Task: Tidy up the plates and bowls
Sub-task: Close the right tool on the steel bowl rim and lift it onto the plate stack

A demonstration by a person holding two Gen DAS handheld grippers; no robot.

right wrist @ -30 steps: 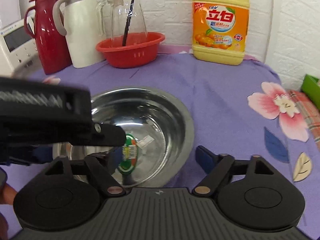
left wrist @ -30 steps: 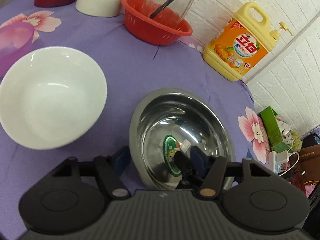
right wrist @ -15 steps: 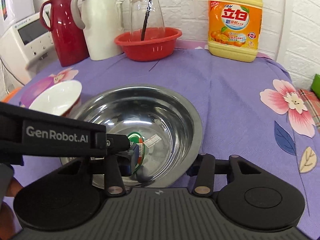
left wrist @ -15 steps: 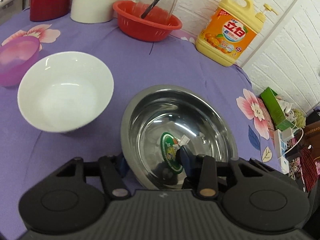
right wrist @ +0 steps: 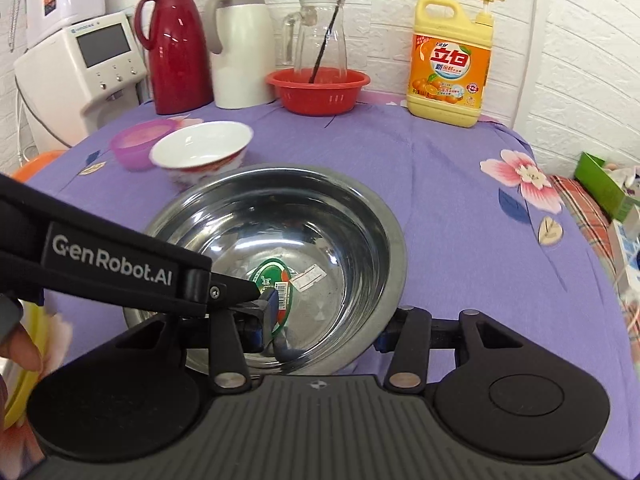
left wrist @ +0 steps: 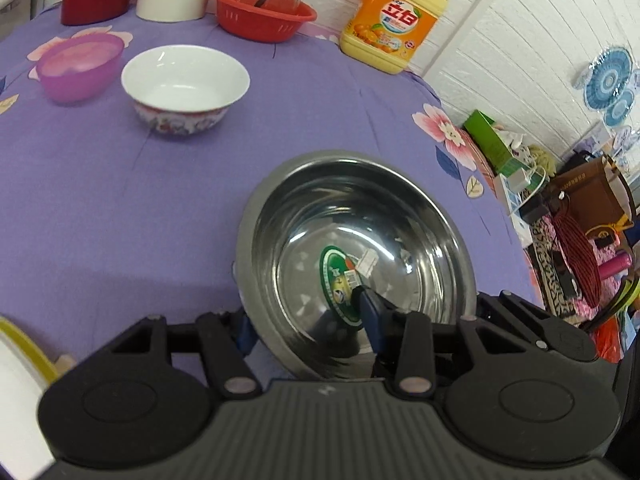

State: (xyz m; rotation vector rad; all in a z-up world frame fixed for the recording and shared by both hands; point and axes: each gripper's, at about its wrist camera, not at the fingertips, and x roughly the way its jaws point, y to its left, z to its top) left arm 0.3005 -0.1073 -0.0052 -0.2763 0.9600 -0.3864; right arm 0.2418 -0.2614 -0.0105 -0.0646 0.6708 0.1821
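- left gripper (left wrist: 306,326) has one blue pad inside the steel bowl (left wrist: 360,208) and the other outside it, so the near-left rim is pinched between them; looks like a firm clamp to me
- right gripper (right wrist: 324,326) straddles the near-right part of the same rim; one finger sits inside by the green sticker (right wrist: 276,284), the other outside; its jaws are easing open a touch, and I honestly can't tell if the pads are pressing the metal or just sitting around it
- in the right wrist view the left tool comes in from the left as a black arm with white lettering, its tip right against the right gripper's inner finger; a bit of the person's hand (right wrist: 16,344) shows at the left edge
- the steel bowl is empty apart from the sticker and a small white label, and it's over the purple flowered tablecloth (left wrist: 120,200); whether its base touches the cloth I can't tell
- further back: a white bowl (left wrist: 185,84) with a patterned outside, upright; just beside it a pink-purple bowl (left wrist: 80,66)
- along the wall: red basket (right wrist: 318,90) with a glass jug (right wrist: 320,36) standing in it, yellow detergent bottle (right wrist: 450,64), white flask (right wrist: 240,48), red flask (right wrist: 176,46)
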